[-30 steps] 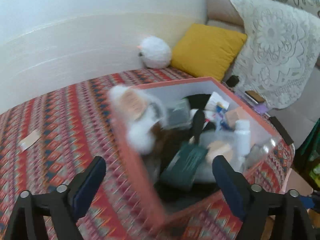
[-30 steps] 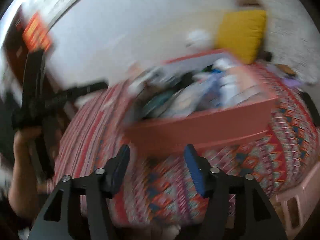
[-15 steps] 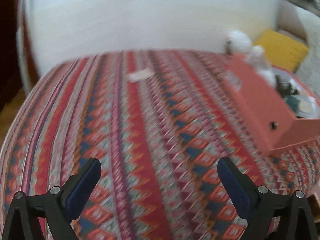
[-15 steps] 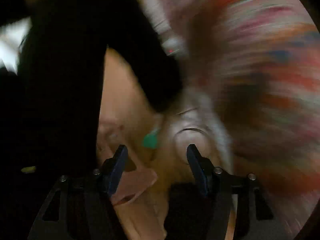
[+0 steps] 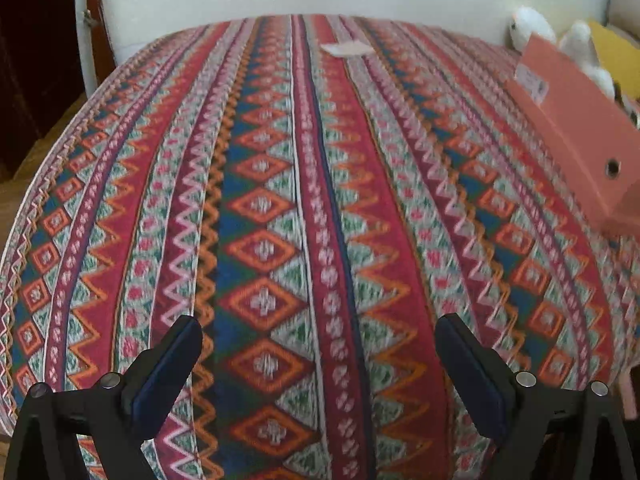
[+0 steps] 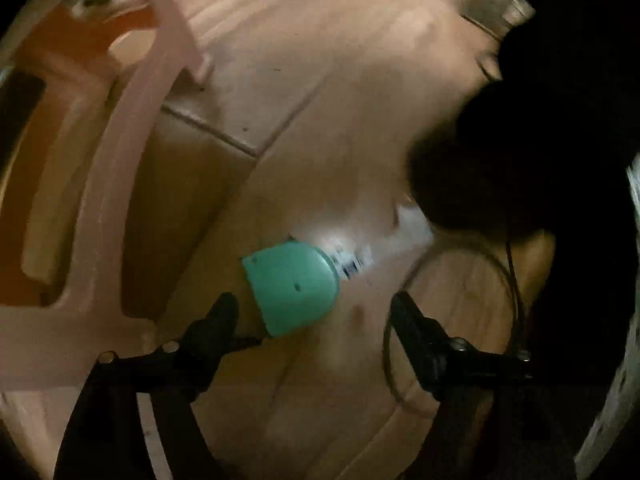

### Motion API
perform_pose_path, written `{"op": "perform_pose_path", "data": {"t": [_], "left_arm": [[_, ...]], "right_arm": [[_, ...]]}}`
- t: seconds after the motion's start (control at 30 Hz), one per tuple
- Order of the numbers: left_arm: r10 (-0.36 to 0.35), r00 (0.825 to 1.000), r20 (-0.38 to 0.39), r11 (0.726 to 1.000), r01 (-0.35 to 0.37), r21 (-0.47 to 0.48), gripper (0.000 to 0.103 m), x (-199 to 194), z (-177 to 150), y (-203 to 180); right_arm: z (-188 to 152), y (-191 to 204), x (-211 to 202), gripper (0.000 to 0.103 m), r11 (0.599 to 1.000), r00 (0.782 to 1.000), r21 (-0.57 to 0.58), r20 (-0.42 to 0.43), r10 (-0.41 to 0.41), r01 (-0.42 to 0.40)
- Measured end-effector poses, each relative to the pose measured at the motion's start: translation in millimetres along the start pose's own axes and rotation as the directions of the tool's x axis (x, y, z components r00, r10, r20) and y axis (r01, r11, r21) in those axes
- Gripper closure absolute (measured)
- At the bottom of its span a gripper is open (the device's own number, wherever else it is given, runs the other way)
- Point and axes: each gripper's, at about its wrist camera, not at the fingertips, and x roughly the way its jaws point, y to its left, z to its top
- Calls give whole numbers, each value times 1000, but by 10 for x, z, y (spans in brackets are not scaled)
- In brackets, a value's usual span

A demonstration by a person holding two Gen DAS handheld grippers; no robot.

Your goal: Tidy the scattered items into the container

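- A patterned blanket [image 5: 280, 200] in red, blue, orange and green stripes covers the bed and fills most of the left wrist view.
- A wooden floor [image 6: 320, 80] fills the right wrist view, with a pale pink plastic frame [image 6: 120, 184] lying on it at the left.
- The salmon-pink container [image 5: 576, 136] sits on the blanket at the right edge, with white fluffy toys [image 5: 580, 40] showing above its wall.
- The left gripper [image 5: 316, 364] hovers over the blanket, its fingers spread wide and holding nothing.
- The right gripper [image 6: 316, 320] points down at the floor, fingers apart and empty.
- A tube with a teal cap [image 6: 292, 284] lies on the floor between those fingers, just beside the left one.
- A small white slip [image 5: 347, 49] lies far back on the blanket.
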Motion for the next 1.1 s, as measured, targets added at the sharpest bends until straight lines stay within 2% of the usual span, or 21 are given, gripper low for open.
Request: {"op": "perform_pose_path", "data": {"t": [0.1, 0.2, 0.27, 0.3, 0.33, 0.43, 0.5, 0.67, 0.77, 0.9, 1.0, 1.1], "left_arm": [[22, 999, -23, 1000, -22, 20, 6, 33, -126, 10], [34, 998, -43, 999, -34, 4, 6, 80, -152, 90], [15, 999, -49, 999, -16, -30, 6, 94, -122, 162], [2, 999, -50, 999, -5, -49, 6, 92, -102, 193], [-8, 999, -49, 998, 4, -65, 6, 84, -85, 215], [-14, 999, -42, 997, 11, -82, 6, 57, -64, 219], [-15, 999, -31, 997, 13, -74, 6, 26, -43, 190], [-6, 1000, 3, 999, 6, -43, 6, -53, 6, 103], [8, 1000, 27, 999, -7, -33, 6, -107, 52, 43], [11, 998, 59, 1000, -9, -30, 6, -186, 126, -27], [14, 997, 79, 1000, -13, -15, 6, -242, 177, -106], [-7, 993, 117, 1000, 6, 6, 6, -365, 242, -278]], "right_arm": [[48, 94, 359, 19, 992, 999, -126, -53, 2, -9], [-3, 60, 521, 20, 985, 994, -169, -110, 10, -28], [0, -41, 498, 23, 990, 993, -125, -106, 57, -70], [5, -84, 461, 35, 991, 993, -111, -102, 60, -71], [6, -134, 431, 42, 992, 991, -88, -107, 76, -86], [-39, -310, 364, 43, 988, 980, 15, -132, 152, -151], [-123, -458, 260, 43, 983, 978, 100, -127, 166, -154], [-417, -940, -556, 43, 929, 987, 345, -29, 157, -138], [-608, -1225, -1331, 43, 884, 996, 460, 21, 84, -84], [-639, -1343, -2259, 43, 832, 999, 553, 14, -47, 32], [-673, -1372, -2905, 44, 758, 987, 640, -13, -158, 130], [-605, -1242, -3387, 44, 660, 961, 719, -37, -275, 216]]}}
